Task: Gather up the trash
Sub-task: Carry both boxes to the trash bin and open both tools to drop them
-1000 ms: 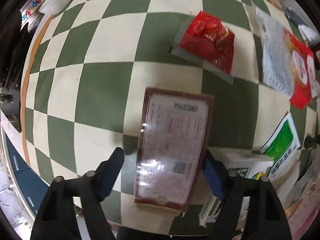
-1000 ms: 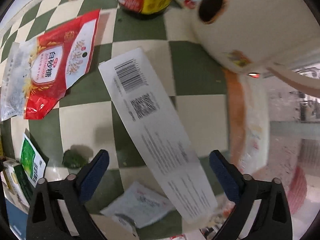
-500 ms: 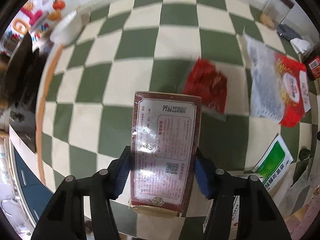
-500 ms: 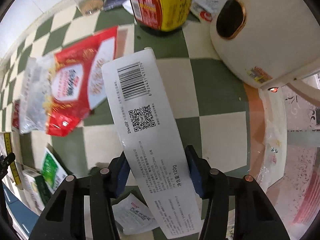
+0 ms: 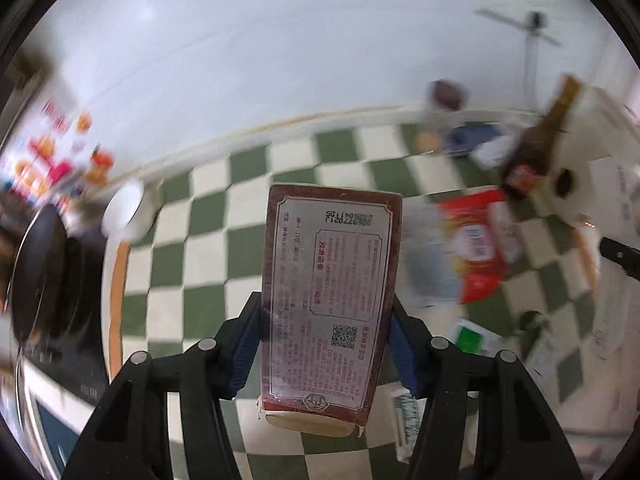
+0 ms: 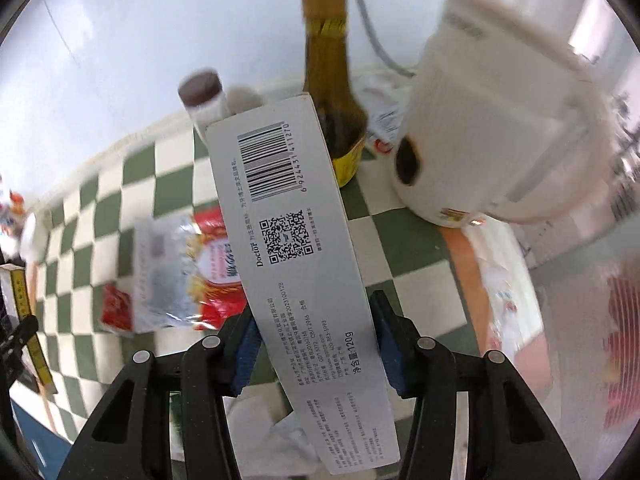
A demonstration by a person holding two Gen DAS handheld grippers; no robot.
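nearest, a dark red carton (image 5: 330,304) is being held clamped in the left claw (image 5: 326,344), and a long white box (image 6: 296,264) is being gripped the same way in the right claw (image 6: 314,340), both clear of the checkered surface (image 5: 208,248). the pick-up step is judged done; a bin, not in view, is being called for next. farther off, a red-and-clear bag (image 6: 176,272) is lying uncollected before the brown bottle (image 6: 328,92) and white appliance (image 6: 504,120).
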